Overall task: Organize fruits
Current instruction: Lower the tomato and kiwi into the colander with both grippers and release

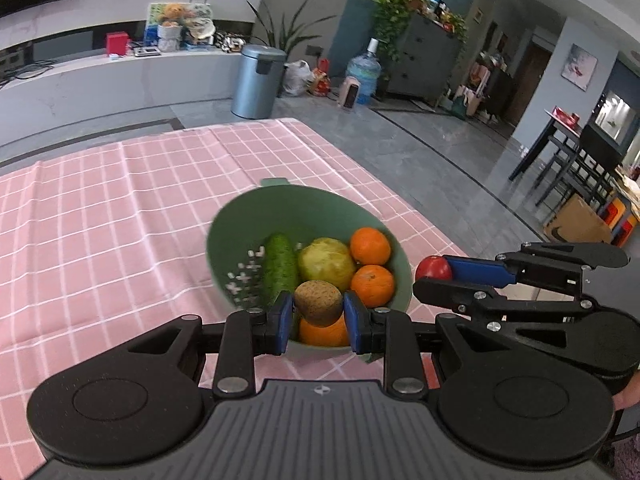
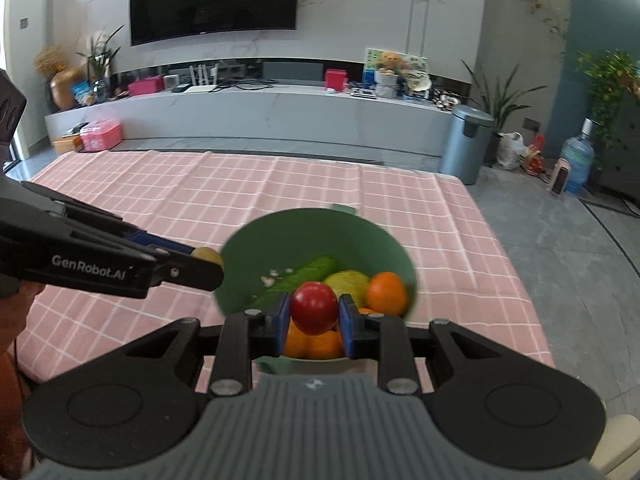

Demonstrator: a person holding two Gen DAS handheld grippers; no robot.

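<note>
A green bowl (image 1: 240, 216) stands on the pink checked tablecloth (image 1: 100, 208). It holds a cucumber (image 1: 280, 264), a yellow-green fruit (image 1: 326, 262) and oranges (image 1: 370, 246). My left gripper (image 1: 318, 316) is shut on a brown kiwi (image 1: 318, 302) just above the bowl's near rim. My right gripper (image 2: 314, 316) is shut on a red tomato (image 2: 314, 306) over the bowl (image 2: 280, 236), above the oranges (image 2: 386, 294). The right gripper also shows in the left wrist view (image 1: 434, 276), at the bowl's right side, with the tomato (image 1: 433, 268).
The table's right edge (image 2: 520, 280) drops to a grey floor. A metal bin (image 2: 466, 144) and a water jug (image 2: 576, 164) stand beyond the far edge. A white TV console (image 2: 240, 112) runs along the wall.
</note>
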